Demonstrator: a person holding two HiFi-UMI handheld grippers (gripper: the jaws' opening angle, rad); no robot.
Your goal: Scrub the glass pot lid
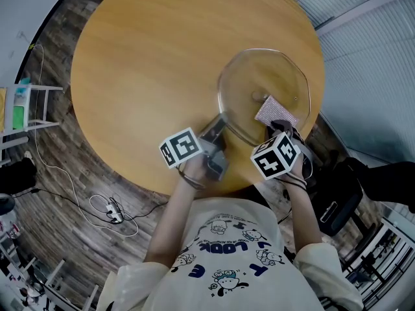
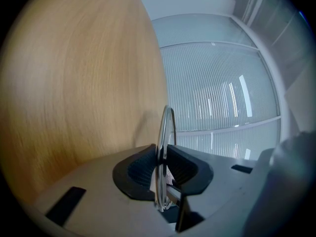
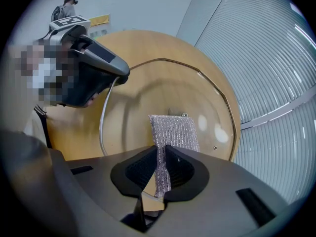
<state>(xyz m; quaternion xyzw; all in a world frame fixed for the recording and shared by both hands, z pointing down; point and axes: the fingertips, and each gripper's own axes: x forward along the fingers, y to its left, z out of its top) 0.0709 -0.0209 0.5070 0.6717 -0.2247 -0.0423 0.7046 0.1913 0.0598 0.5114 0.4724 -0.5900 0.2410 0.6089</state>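
The glass pot lid [image 1: 246, 76] is held over the near right part of the round wooden table [image 1: 142, 63], close to the person's body. Whether its far edge rests on the table cannot be told. Its near rim is pinched by the left gripper [image 1: 217, 129]. In the left gripper view the lid [image 2: 168, 125] is seen edge-on, and both dark pads of the left gripper [image 2: 161, 158] are pressed on the thin rim, with the table [image 2: 74, 83] at one side. A silver mesh scrub pad [image 1: 275, 112] is gripped by the right gripper [image 1: 281, 128]. In the right gripper view the jaws of the right gripper [image 3: 160, 168] are closed on the lower end of the scrub pad [image 3: 174, 131], and its upper part is laid flat against the glass of the lid [image 3: 143, 93], just beside the small knob [image 3: 183, 114] at the centre.
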